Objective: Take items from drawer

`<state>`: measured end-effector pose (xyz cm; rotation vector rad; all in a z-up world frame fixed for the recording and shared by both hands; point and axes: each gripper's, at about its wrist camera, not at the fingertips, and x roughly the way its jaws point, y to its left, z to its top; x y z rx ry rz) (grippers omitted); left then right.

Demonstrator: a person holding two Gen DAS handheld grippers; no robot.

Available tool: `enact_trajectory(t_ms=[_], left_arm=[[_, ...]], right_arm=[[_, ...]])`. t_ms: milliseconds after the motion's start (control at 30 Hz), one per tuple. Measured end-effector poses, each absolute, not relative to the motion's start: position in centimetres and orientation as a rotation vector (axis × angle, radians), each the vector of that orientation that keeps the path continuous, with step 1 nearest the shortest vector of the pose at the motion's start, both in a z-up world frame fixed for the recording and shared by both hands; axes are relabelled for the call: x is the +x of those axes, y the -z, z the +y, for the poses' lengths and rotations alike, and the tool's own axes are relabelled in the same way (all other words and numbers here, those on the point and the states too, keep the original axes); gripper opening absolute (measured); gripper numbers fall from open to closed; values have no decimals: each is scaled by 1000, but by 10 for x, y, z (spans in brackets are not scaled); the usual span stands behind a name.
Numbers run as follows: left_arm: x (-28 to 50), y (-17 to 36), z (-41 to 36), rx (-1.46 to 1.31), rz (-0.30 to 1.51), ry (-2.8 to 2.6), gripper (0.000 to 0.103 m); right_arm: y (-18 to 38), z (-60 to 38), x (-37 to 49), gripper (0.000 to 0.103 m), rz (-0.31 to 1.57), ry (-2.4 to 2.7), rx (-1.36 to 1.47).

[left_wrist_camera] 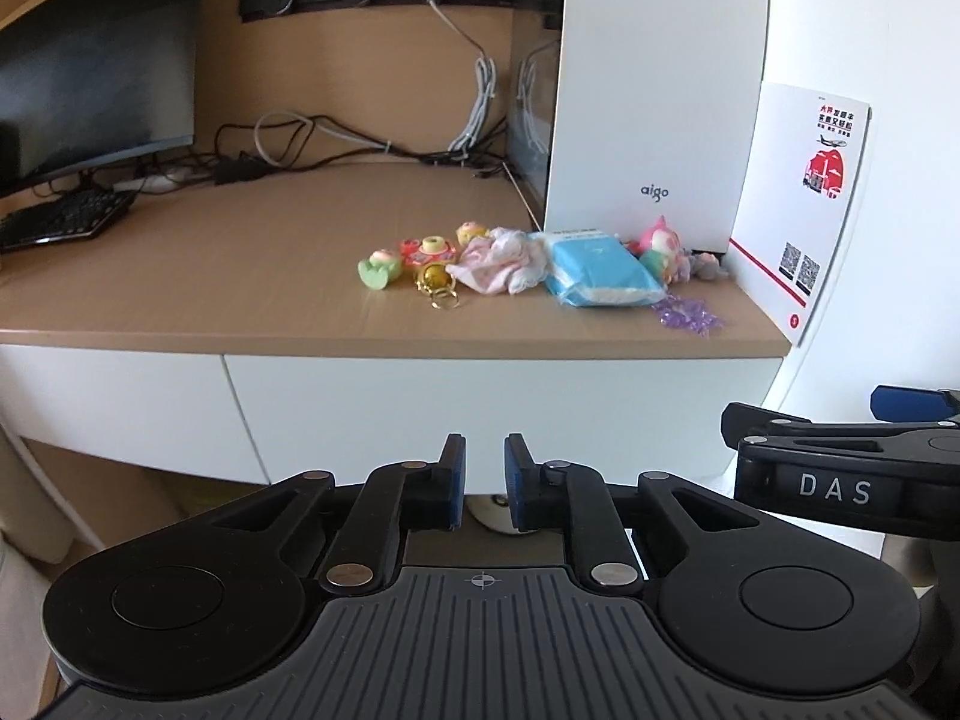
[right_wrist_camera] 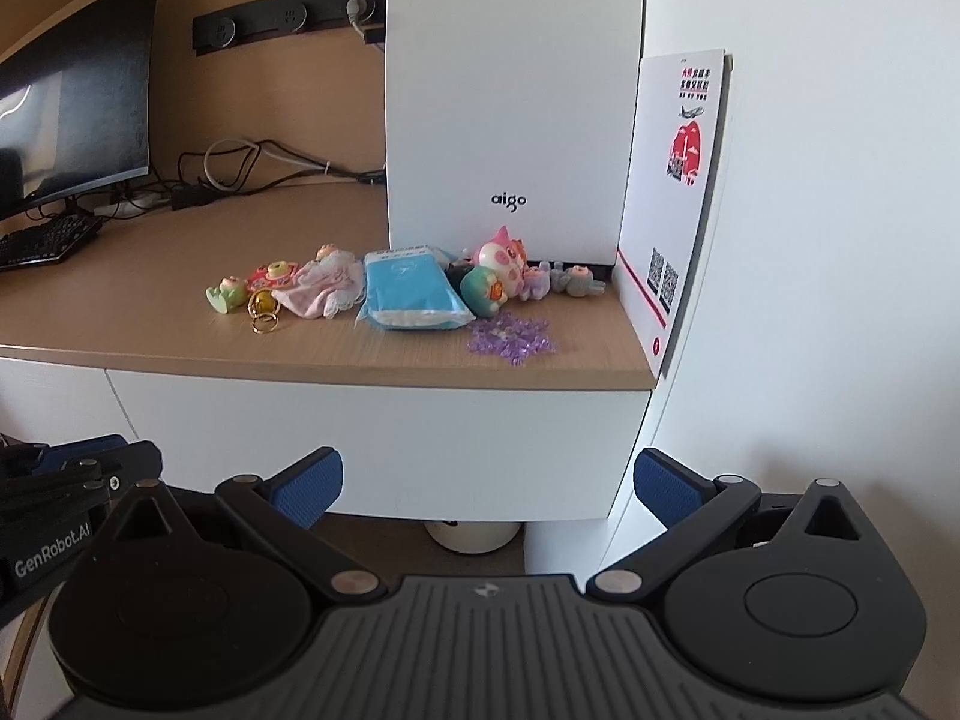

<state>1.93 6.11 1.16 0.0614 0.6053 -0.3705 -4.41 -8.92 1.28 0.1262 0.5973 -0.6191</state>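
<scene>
The white drawer front (left_wrist_camera: 480, 402) (right_wrist_camera: 372, 438) under the wooden desktop is closed. My left gripper (left_wrist_camera: 485, 468) hangs in front of it, its blue pads almost together with nothing between them. To its right, my right gripper (right_wrist_camera: 489, 480) is wide open and empty, level with the drawer's lower edge. On the desktop above lie small items: a green toy (left_wrist_camera: 379, 271) (right_wrist_camera: 227, 294), a gold bell with rings (left_wrist_camera: 437, 285) (right_wrist_camera: 264, 307), a pink cloth (left_wrist_camera: 501, 264) (right_wrist_camera: 324, 288), a blue packet (left_wrist_camera: 600, 273) (right_wrist_camera: 411, 291), a pink cat figure (right_wrist_camera: 501, 261) and purple beads (right_wrist_camera: 510, 336).
A white aigo computer case (right_wrist_camera: 510, 102) stands behind the items. A leaflet (right_wrist_camera: 675, 192) leans on the white wall at the desk's right end. A monitor (left_wrist_camera: 90, 78), a keyboard (left_wrist_camera: 60, 219) and cables sit at the back left. A white round object (right_wrist_camera: 474, 534) rests on the floor under the drawer.
</scene>
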Motion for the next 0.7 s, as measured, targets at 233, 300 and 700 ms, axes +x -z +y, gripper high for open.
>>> enact_trajectory(t_ms=[233,300,700], left_arm=[[13,-14,65,69,551,409,16],[12,-13,66,68,542,408,16],[3,-1,70,93,556,428,16]], right_arm=[[-10,-82,-46,103,577,628,132],[-8,-79,-47,103,570,631,137],[5,-66,-52,103,582,629,168]])
